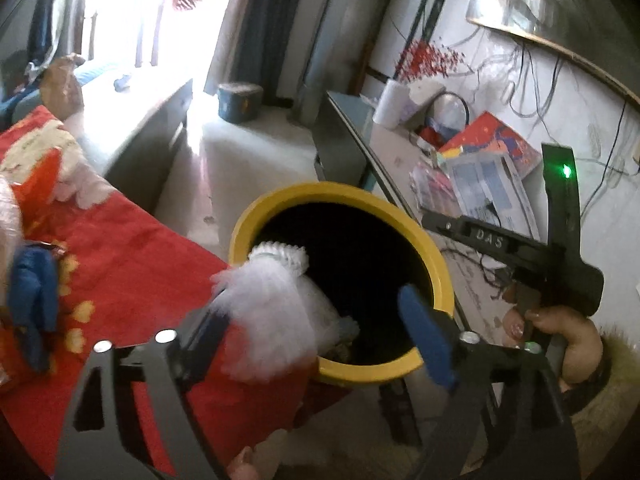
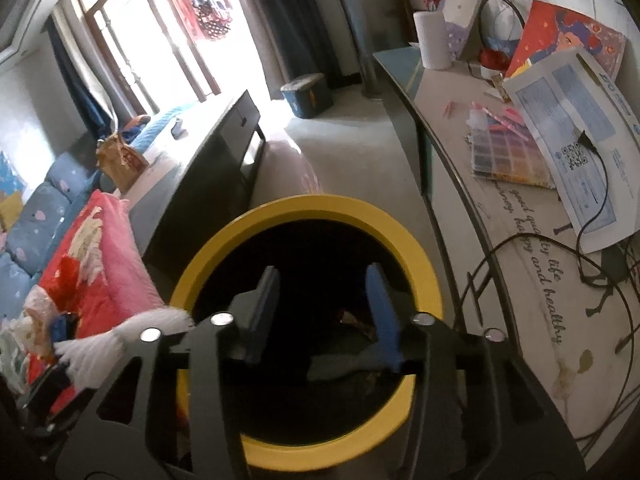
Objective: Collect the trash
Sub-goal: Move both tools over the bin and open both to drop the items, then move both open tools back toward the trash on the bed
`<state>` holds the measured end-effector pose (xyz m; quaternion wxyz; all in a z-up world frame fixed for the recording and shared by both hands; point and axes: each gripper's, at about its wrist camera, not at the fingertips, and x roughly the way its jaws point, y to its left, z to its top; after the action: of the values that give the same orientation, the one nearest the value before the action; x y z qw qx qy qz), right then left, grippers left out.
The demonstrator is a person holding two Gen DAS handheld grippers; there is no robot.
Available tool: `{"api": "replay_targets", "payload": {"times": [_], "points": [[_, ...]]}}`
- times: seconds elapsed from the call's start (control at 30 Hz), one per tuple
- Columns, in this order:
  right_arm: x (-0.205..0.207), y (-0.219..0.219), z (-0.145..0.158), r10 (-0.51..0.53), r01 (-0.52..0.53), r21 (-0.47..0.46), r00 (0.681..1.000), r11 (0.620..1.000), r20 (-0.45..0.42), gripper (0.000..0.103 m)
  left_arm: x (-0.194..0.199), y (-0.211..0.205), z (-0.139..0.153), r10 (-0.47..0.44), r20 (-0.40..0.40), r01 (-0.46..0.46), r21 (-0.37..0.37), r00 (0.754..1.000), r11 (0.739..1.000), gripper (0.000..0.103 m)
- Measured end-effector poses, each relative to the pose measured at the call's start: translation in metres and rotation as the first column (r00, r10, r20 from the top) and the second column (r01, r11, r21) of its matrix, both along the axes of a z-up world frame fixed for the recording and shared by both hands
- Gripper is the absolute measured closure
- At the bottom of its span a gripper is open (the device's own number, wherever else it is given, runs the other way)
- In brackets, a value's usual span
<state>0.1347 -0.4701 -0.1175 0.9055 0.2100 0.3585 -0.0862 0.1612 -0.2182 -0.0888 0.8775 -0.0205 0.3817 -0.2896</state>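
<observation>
Beside worktop point(image 2: 472, 208) strewn with papers and cables we see yellow-rimmed bin point(image 1: 436, 256), mouth dark, scraps at bottom. Red blanket point(image 1: 132, 248) lies just left of bin. White fluffy trash point(image 1: 272, 296) sits over bin's near-left rim, partly inside, between our left tool point(image 1: 316, 332) pads; that tool spread wide, pads not pressing it. Our right tool point(image 2: 320, 312) hangs over bin mouth, jaws part open, nothing between them. Hand point(image 1: 560, 340) grips right tool's handle.
</observation>
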Motion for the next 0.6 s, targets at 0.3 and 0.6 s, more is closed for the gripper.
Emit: {"api": "replay_targets", "payload": {"times": [0.3,0.6], "points": [[-0.004,0.020,0.017,0.061,-0.060,-0.019,0.997,0.998,0.044,0.053,0.000,0.045,0.020,0.108,0.016,-0.107,-0.078,0.994,0.991,0.017],[-0.010,0.060,0.041,0.191,-0.186,-0.053,0.973,0.981,0.130,0.051,-0.010,0.084,0.041,0.219,0.078,-0.212,-0.088,0.973,0.973,0.017]]}}
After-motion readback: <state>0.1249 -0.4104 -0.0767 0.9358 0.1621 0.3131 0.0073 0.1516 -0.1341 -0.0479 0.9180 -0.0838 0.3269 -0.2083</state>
